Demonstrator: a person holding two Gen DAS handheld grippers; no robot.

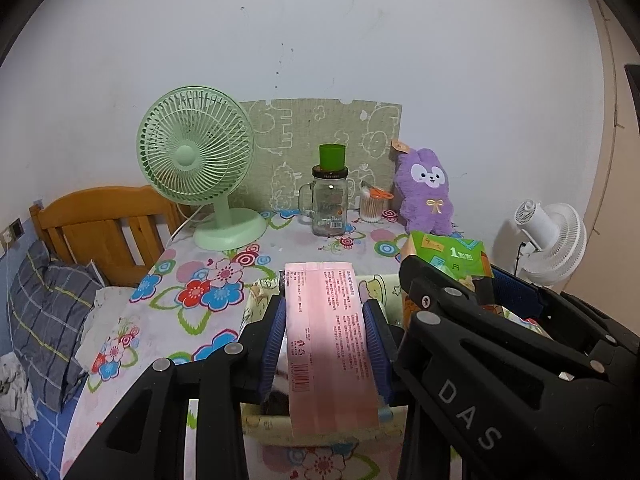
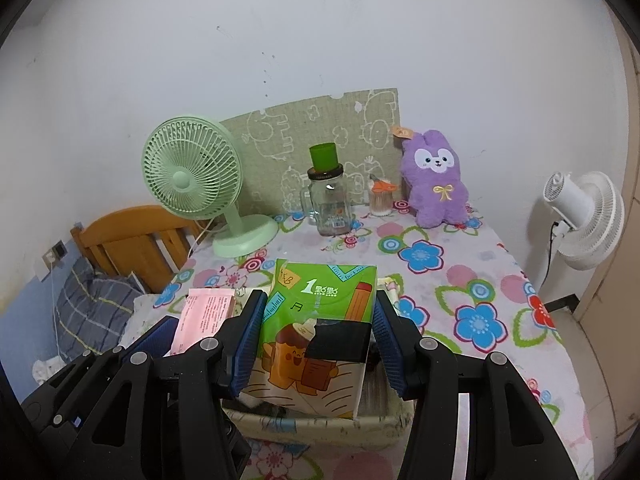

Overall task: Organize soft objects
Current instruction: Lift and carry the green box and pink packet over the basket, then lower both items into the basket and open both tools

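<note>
The bin (image 2: 320, 428) shows only its near rim and small parts of its sides, because the green pack (image 2: 320, 320) and the pink pack (image 1: 332, 344) cover its inside, and what lies in it cannot be told. The small print on the pink pack is too fine to read, and in the right wrist view most of this pack is hidden behind the left gripper (image 2: 168, 344). In the left wrist view the right gripper (image 1: 460, 292) covers the lower part of the green pack and the near right part of the table (image 1: 192, 272).
</note>
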